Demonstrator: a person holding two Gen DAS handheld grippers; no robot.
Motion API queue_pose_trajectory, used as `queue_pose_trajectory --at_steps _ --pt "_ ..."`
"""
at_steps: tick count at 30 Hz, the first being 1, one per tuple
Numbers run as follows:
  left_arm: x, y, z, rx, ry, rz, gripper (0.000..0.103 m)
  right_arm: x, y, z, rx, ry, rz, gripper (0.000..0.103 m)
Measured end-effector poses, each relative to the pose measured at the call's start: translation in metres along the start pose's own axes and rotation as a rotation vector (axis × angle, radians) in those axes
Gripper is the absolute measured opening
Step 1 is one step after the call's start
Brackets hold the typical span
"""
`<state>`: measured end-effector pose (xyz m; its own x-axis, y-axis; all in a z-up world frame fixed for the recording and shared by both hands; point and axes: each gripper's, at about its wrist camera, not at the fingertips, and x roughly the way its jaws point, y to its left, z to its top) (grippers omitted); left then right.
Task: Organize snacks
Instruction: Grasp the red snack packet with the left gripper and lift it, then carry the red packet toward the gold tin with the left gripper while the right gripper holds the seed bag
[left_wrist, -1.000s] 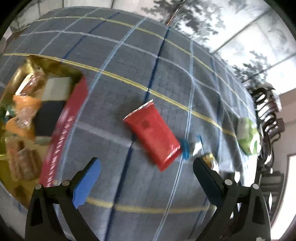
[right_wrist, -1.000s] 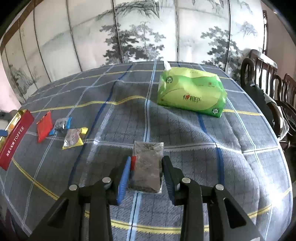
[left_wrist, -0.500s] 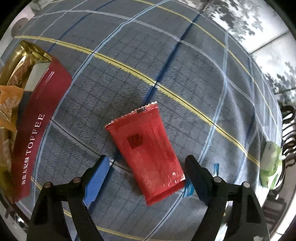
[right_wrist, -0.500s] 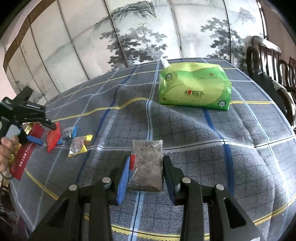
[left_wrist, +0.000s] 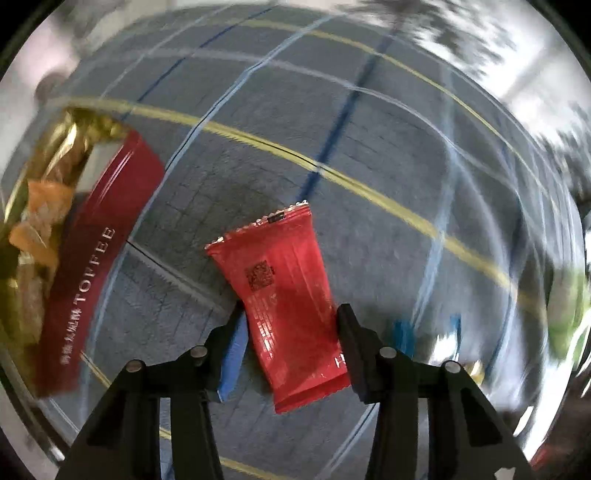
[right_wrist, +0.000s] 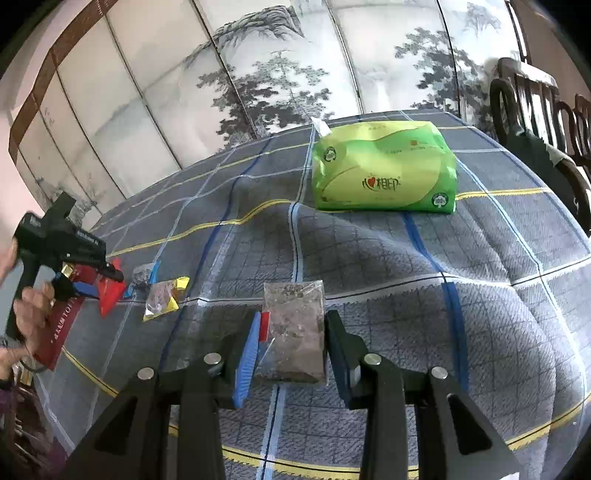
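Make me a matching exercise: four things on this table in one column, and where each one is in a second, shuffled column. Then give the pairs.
Things
1. red packet
2. brown clear-wrapped packet
3. green tissue pack
4. TOFFEE box

Places
A. far side of the table, near the painted screen
B. between the right gripper's fingers
C. between the left gripper's fingers
D. left of the red packet, holding wrapped snacks

Pairs: 1-C, 2-B, 3-A, 4-D
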<state>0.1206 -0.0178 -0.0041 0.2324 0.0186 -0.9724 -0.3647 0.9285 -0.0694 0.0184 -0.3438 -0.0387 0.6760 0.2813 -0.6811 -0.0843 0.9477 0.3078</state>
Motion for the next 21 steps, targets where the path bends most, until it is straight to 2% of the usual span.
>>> queue_pose_trajectory --at_steps 1,3,6,12,15,21 --pt "-0.004 0.000 -0.010 0.034 -0.015 -0.026 0.043 0.000 -0.001 0.000 0.002 -0.001 -0.003 0.036" --pt "-0.012 0.004 -0.029 0.100 -0.053 -0.029 0.043 0.000 -0.001 0.000 -0.001 0.002 -0.006 0.037" --pt "-0.026 0.017 -0.057 0.157 -0.078 -0.065 0.043 0.002 0.001 0.001 -0.010 0.010 -0.020 0.038" --pt "-0.055 0.030 -0.096 0.237 -0.188 -0.058 0.043 0.008 0.009 0.002 -0.038 0.034 -0.060 0.038" --pt "-0.062 0.022 -0.101 0.268 -0.235 -0.042 0.043 0.012 0.013 0.002 -0.056 0.049 -0.086 0.037" --pt "-0.083 0.036 -0.116 0.295 -0.299 -0.031 0.043 0.013 0.019 0.001 -0.084 0.056 -0.123 0.037"
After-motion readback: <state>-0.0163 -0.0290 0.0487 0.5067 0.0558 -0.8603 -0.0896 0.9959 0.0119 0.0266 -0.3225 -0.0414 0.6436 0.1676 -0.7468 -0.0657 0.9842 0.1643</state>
